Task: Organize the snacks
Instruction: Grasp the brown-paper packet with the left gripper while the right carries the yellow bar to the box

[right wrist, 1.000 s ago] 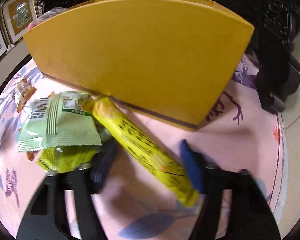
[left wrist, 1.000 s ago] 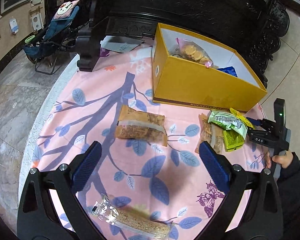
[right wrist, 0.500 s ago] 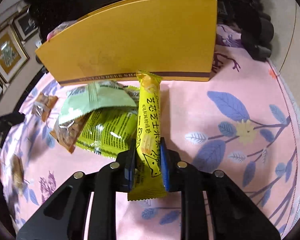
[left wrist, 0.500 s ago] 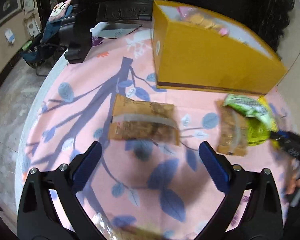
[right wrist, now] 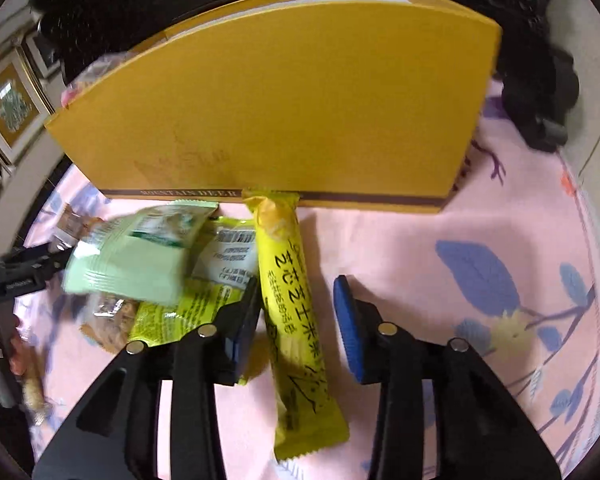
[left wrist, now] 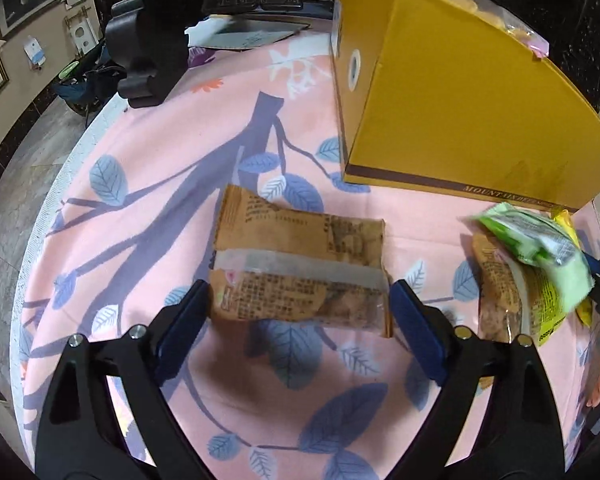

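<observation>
Cloth (left wrist: pixel 148 152): pink w/ blue leaves.
Box (right wrist: pixel 284 120): yellow, at back.
Brown pack (left wrist: pixel 300 272): flat, long axis left-right, between spread left claw (left wrist: pixel 298 312) pads.
Yellow bar (right wrist: pixel 296 304): long axis points at box, far tip touching it; right claw (right wrist: pixel 296 312) spread around it.

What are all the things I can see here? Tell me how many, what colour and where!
box: one, yellow, back of the cloth, cookie bag poking out.
brown snack pack: one, brown, mid-cloth, between the left claw's fingers.
yellow snack stick: one, yellow, far end touching the box, between the right claw's fingers.
light green packet: one, on top of the pile left of the stick.
yellow-green packet: one, under the light green one.
small brown pack: one, bottom of the pile.
tablecloth: one, pink with blue leaves.
left claw: black with blue pads, open.
right claw: black with blue pads, open.
</observation>
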{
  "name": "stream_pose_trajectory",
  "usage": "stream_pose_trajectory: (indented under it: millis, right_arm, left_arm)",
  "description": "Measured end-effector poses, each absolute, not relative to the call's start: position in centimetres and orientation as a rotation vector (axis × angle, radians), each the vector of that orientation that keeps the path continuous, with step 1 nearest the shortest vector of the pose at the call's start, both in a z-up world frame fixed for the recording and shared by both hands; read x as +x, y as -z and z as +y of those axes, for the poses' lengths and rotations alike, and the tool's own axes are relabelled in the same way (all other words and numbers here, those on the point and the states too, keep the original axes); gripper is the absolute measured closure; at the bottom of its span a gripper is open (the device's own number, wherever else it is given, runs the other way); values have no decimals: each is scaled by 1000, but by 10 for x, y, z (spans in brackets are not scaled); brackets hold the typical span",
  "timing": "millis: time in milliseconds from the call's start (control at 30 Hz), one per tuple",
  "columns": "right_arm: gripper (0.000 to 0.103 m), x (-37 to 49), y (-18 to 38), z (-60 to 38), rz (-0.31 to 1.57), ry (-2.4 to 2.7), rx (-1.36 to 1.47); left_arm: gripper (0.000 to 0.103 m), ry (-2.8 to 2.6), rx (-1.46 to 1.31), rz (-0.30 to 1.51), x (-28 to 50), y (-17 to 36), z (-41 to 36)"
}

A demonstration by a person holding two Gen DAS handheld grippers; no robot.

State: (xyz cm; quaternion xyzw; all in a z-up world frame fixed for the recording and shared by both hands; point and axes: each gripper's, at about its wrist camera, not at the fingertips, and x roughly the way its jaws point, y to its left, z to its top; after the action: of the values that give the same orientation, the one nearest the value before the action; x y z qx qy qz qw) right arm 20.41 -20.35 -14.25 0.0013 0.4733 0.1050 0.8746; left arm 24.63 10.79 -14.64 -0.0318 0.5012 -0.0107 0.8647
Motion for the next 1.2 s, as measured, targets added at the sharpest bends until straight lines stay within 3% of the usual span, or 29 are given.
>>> stream_pose_trajectory:
  millis: [67, 133, 233, 333, 667, 1200]
  right_arm:
    - [66, 202, 143, -196, 975, -183, -62]
    - [80, 198, 144, -193, 968, -186, -55]
    - [82, 189, 141, -199, 966, -196, 10]
    - [82, 175, 131, -203, 938, -192, 24]
    - [82, 129, 99, -215, 893, -204, 93]
    - [82, 96, 55, -198, 833, -238, 104]
  left_arm:
    - [21, 28, -58, 1048, 248, 146, 106]
    - [35, 40, -61, 1036, 246, 144, 104]
    - [61, 78, -89, 1028, 239, 141, 102]
    - [67, 88, -98, 1026, 232, 140, 99]
    - [72, 121, -170, 1003, 196, 127, 103]
    - [71, 269, -112, 894, 137, 46, 68]
